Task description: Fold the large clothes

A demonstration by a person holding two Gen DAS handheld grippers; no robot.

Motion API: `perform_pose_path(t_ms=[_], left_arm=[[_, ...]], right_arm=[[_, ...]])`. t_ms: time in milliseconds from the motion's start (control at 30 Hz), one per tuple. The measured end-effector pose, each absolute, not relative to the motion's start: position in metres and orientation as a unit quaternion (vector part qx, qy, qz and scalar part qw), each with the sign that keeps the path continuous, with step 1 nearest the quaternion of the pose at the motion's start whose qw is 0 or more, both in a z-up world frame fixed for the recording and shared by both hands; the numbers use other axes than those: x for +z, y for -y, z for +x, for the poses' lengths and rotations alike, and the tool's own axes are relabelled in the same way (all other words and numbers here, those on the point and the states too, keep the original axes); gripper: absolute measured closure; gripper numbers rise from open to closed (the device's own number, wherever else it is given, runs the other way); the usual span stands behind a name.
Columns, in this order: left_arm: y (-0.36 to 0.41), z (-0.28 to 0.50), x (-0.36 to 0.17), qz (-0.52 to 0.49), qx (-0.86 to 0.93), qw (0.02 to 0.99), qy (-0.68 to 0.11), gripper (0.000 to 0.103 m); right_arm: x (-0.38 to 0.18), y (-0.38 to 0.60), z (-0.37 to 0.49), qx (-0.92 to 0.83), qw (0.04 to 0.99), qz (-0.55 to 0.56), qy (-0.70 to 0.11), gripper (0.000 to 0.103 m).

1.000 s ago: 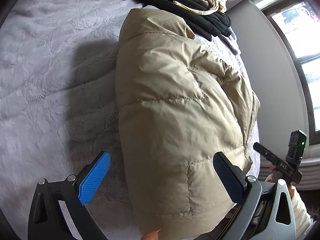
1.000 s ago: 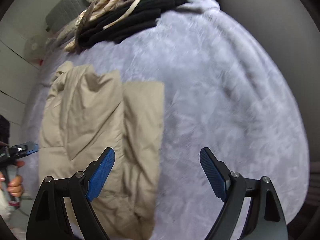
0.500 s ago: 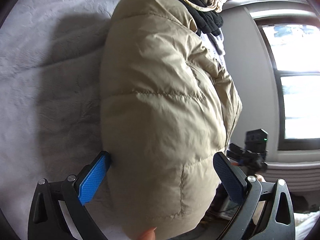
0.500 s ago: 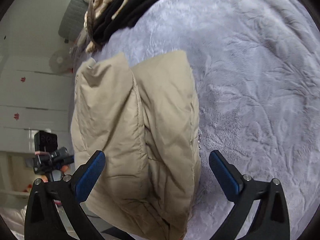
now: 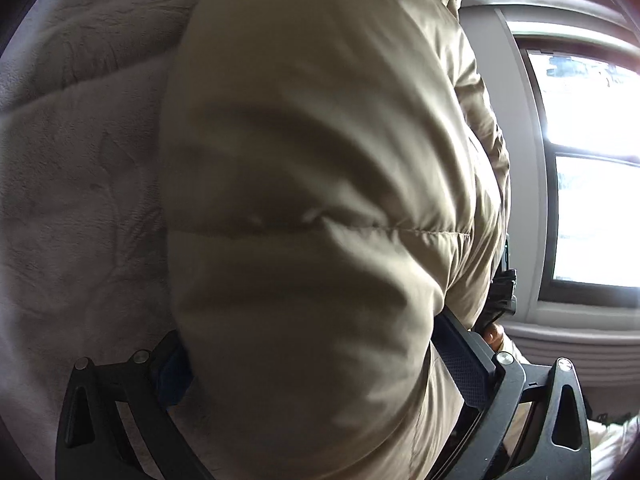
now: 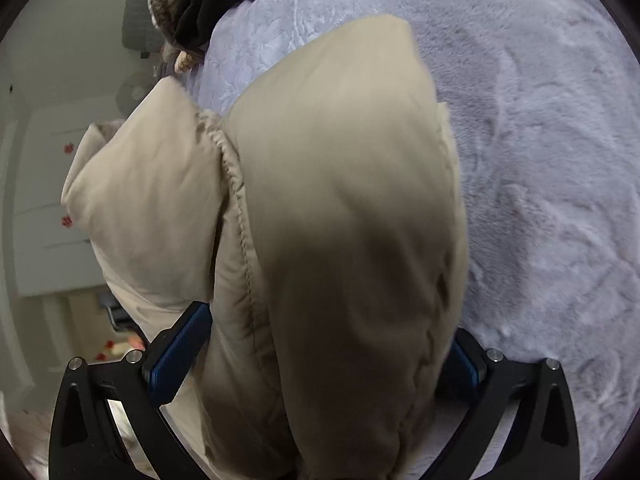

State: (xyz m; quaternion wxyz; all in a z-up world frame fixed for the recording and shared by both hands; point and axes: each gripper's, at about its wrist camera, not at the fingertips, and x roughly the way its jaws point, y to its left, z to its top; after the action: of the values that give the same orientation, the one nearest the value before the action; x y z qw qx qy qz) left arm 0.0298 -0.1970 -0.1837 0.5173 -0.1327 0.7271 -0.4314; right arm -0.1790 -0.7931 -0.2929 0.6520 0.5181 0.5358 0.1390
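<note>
A beige puffer jacket [image 5: 320, 200] lies folded lengthwise on a pale grey plush blanket [image 5: 72, 208] and fills most of both views. My left gripper [image 5: 320, 364] stands open and straddles the jacket's near end. Its left blue pad [image 5: 174, 372] is half hidden behind the padding, and its right pad [image 5: 464, 364] sits at the jacket's other side. In the right wrist view the jacket [image 6: 340, 220] bulges between the wide jaws of my right gripper [image 6: 322, 360], which is open too. One pad [image 6: 180, 356] lies beside a seam fold.
A pile of black and cream clothes [image 6: 208, 4] lies at the far end of the blanket [image 6: 552, 160]. A bright window [image 5: 592, 168] is on the right in the left wrist view, a white cupboard [image 6: 44, 208] on the left in the right wrist view.
Both grippers have sunk and tilted down onto the jacket's near end, which now sits between each pair of jaws. The right jaws have spread a little wider.
</note>
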Motion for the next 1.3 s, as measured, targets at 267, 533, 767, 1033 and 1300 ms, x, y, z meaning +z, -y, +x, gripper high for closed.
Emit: perform_pose_path(t_ms=[267, 533, 767, 1033, 1300], left_arm=[[0.186, 0.028, -0.143, -0.144, -0.445, 0.551, -0.691, 0.023], [0.132, 0.065, -0.091, -0.153, -0.484, 0.57, -0.646, 0.022], [0.027, 0.148, -0.074, -0.148, -0.466, 0.601, -0.632, 0.022], [-0.08, 0.228, -0.122, -0.137, -0.395, 0.636, -0.648, 0.018], [-0.125, 0.223, -0.189, -0.151, -0.331, 0.658, -0.659, 0.006]], right_arm=[[-0.264, 0.768, -0.177, 0.139, 0.665, 0.519, -0.519, 0.046], [-0.209, 0.702, -0.15, 0.155, 0.704, 0.499, -0.481, 0.047], [-0.208, 0.59, -0.073, 0.19, 0.707, 0.497, -0.465, 0.047], [-0.273, 0.482, 0.015, 0.191, 0.688, 0.497, -0.494, 0.047], [-0.29, 0.471, 0.024, 0.109, 0.696, 0.473, -0.529, 0.035]])
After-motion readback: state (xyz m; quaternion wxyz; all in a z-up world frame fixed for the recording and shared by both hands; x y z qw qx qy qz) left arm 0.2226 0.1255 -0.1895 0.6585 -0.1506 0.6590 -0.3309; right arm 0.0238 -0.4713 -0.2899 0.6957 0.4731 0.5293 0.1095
